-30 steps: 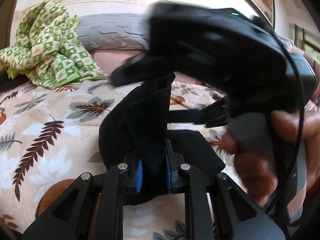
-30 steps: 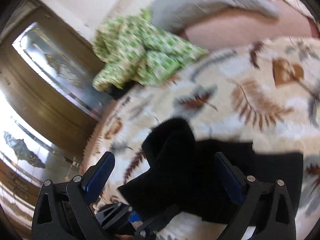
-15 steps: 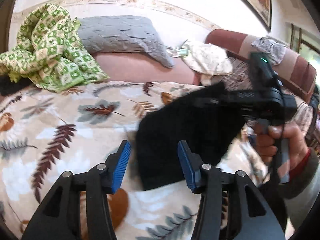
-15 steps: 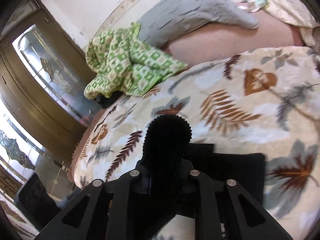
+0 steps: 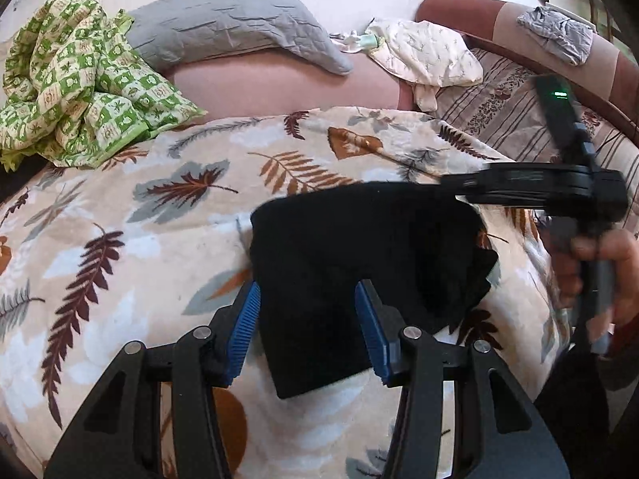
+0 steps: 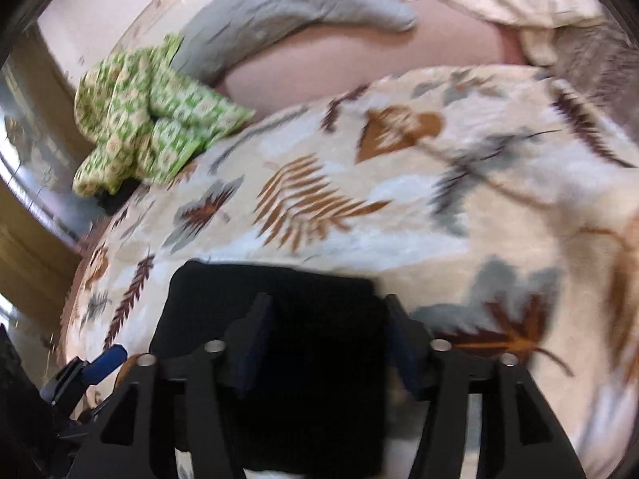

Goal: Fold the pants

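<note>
The black pants (image 5: pixel 351 263) lie folded into a compact block on the leaf-print blanket (image 5: pixel 120 247); they also show in the right wrist view (image 6: pixel 279 311). My left gripper (image 5: pixel 309 329) is open, its blue pads on either side of the near edge of the pants, holding nothing. My right gripper (image 6: pixel 325 339) is open just over the folded pants, empty. From the left wrist view the right gripper's body (image 5: pixel 559 187) hovers at the far right edge of the pants, blurred, with the hand below it.
A green checked cloth (image 5: pixel 72 88) is bunched at the back left. A grey pillow (image 5: pixel 231 24) and a white patterned cloth (image 5: pixel 427 52) lie along the back. A striped cushion (image 5: pixel 511 111) is at the right. A wooden glazed door (image 6: pixel 28 207) stands left of the bed.
My left gripper let go of the pants a second ago and stays open. My right gripper, shut on a raised fold half a second ago, has laid it flat and opened.
</note>
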`<state>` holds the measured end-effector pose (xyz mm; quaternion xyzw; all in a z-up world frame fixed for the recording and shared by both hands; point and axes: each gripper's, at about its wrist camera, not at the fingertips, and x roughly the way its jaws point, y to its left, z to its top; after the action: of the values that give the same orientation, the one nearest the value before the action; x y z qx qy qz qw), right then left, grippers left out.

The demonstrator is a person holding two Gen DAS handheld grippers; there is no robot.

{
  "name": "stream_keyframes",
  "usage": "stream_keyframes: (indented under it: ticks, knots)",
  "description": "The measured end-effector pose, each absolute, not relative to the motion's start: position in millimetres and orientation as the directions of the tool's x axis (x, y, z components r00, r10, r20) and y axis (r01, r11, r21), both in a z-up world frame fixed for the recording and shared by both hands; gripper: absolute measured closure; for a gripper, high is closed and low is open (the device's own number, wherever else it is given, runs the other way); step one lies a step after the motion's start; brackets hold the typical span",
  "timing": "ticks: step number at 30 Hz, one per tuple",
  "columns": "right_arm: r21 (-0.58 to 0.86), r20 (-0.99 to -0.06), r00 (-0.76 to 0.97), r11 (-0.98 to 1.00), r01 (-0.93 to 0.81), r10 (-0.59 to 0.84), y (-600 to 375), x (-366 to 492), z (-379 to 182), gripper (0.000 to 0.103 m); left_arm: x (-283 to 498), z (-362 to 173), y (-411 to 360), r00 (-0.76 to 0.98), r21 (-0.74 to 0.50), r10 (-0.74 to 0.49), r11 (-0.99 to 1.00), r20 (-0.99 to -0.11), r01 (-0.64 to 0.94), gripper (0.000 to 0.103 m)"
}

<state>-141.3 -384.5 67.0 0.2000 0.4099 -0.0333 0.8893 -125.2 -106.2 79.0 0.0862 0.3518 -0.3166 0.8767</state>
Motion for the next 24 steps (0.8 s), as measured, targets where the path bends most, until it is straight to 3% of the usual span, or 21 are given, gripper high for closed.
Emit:
stream_keyframes:
  ticks: [6,11,15,24]
  knots:
    - [0.37,-0.685,0.693,0.927,0.064,0.226,-361,-150,94,0.042,-104,82,-124,0.568,-0.05,-0.463,0.802,-0.68,0.595,0.054]
    - [0.246,-0.783,0.595,0.969,0.032,0.179,-325,-133,74,0.047,-91,64,-130,0.543,-0.049,-0.415,0.825,-0.73,0.564,0.053]
    - [0.113,-0.853,0.515,0.993,0.024,0.085,-319,-164,43,0.046,-90,56,-126,0.522,-0.075,-0.424,0.824,-0.74,0.562,0.047]
    - [0.271,-0.763,0.637,0.95,0.155,0.114,-366,-189,58,0.044,-105,66,-123,0.554,-0.058,-0.418,0.831,-0.72,0.553,0.047]
